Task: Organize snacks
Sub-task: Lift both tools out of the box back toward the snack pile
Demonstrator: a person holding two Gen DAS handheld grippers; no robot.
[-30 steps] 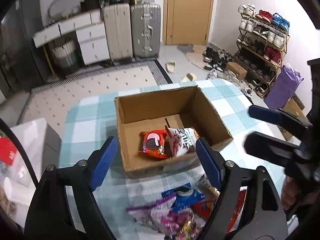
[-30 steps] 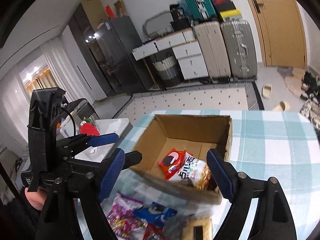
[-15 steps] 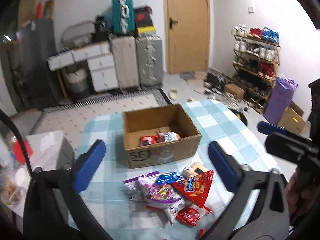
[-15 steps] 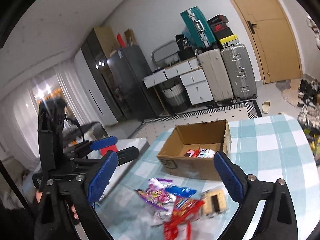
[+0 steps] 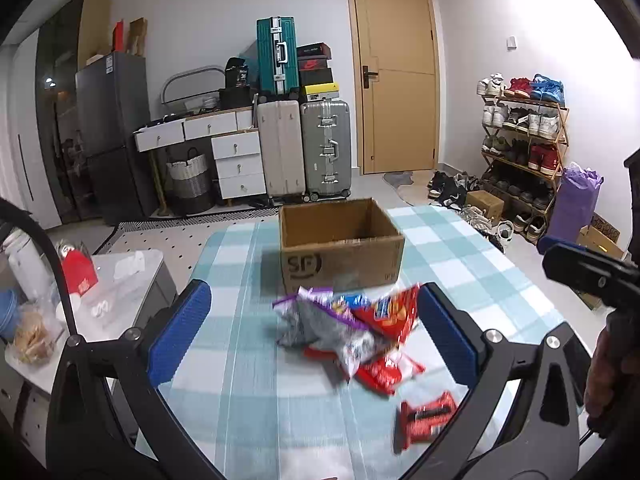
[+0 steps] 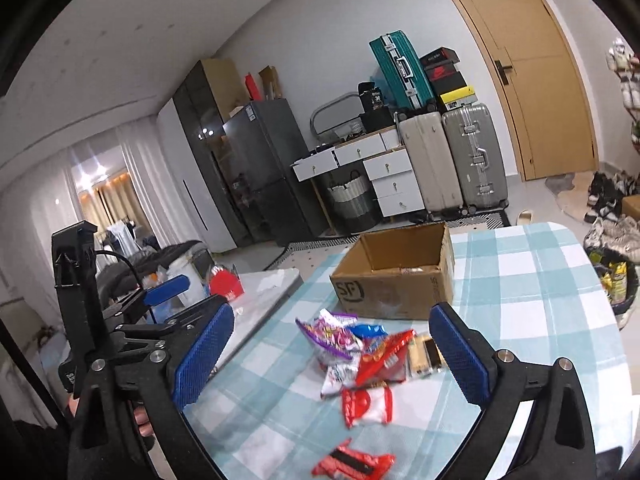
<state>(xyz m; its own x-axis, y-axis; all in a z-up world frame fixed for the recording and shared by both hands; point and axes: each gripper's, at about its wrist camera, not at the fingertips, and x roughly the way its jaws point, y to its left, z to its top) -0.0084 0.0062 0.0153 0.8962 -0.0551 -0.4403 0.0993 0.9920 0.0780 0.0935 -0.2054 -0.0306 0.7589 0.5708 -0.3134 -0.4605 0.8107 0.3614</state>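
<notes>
Basically, next pick should be the nearest loose packet, not the heap. Closest to the left gripper (image 5: 310,332) is the red-and-black wrapper (image 5: 426,420), below and right of its blue pads, lying alone on the checked tablecloth (image 5: 248,408). It's flat, so come down steep, straddle the short axis and pinch mid-body — film will slide if only an edge is caught.

Both tools are spread wide with nothing between the pads and nothing touched. Right gripper (image 6: 332,356) likewise hangs above the table, carrying nothing; the red-and-white packet (image 6: 366,404) sits just under its gap — a fair second target.

Further out, between and just past the pads, is the snack pile (image 5: 348,332): purple-trimmed bag (image 6: 330,336), blue packet (image 6: 368,330), red chip bag (image 6: 386,356), beige wafer pack (image 6: 424,354), overlapping. Pull from the top so nothing drags.

Beyond the pile, straight ahead, stands the SF cardboard box (image 5: 340,256), open-topped; contents not readable from this low angle. Judgement: sorting is only partly done — most snacks are outside the box.
</notes>
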